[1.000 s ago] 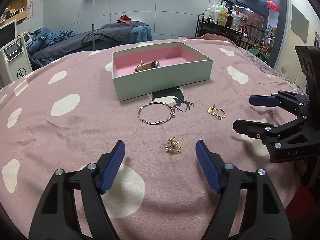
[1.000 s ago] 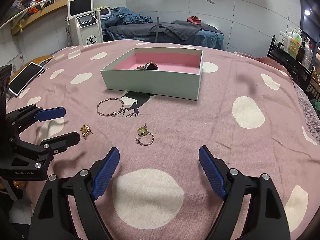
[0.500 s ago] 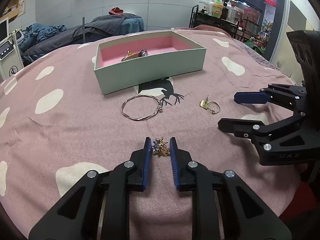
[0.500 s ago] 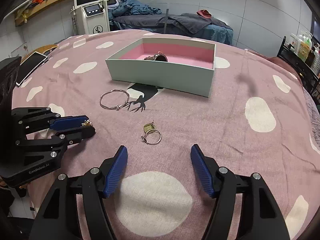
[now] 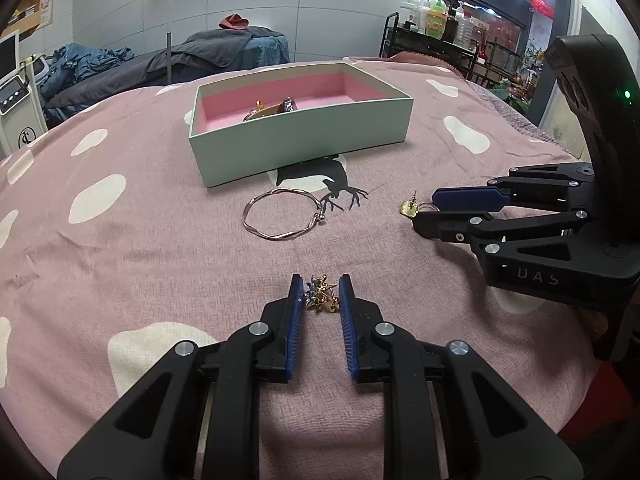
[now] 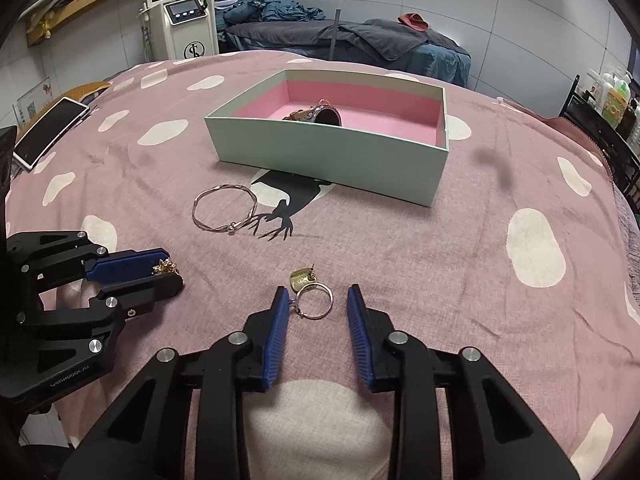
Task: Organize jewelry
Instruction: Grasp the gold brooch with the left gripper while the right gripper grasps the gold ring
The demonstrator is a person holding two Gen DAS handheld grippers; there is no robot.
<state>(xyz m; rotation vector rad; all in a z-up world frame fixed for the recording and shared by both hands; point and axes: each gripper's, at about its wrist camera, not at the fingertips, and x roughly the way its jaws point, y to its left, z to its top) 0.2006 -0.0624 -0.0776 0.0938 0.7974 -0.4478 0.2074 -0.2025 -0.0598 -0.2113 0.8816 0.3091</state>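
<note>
A pale green box point(image 5: 304, 148) point(image 6: 320, 152) with pink lining stands at the middle of the table, with jewelry point(image 5: 272, 110) point(image 6: 320, 114) lying inside. A thin bangle point(image 5: 319, 217) point(image 6: 231, 230) lies in front of it. My left gripper point(image 5: 320, 292) point(image 6: 168, 274) is shut on a gold-and-silver cluster earring point(image 5: 320, 300) point(image 6: 164, 268) resting on the cloth. My right gripper point(image 6: 316, 292) point(image 5: 426, 210) is closing around a gold heart earring with a ring point(image 6: 301, 280) point(image 5: 409, 208). A gap still shows between the ring and the right pad.
The table wears a pink cloth with white spots point(image 5: 120, 260) and a black deer print. A tablet point(image 6: 48, 128) lies at the far left edge. Behind stand a white machine point(image 6: 180, 20), a treatment bed point(image 6: 340, 36) and a shelf of bottles point(image 5: 440, 20).
The left jaws closed from wide open onto the cluster earring. The right gripper moved forward to the heart earring and its jaws narrowed around it.
</note>
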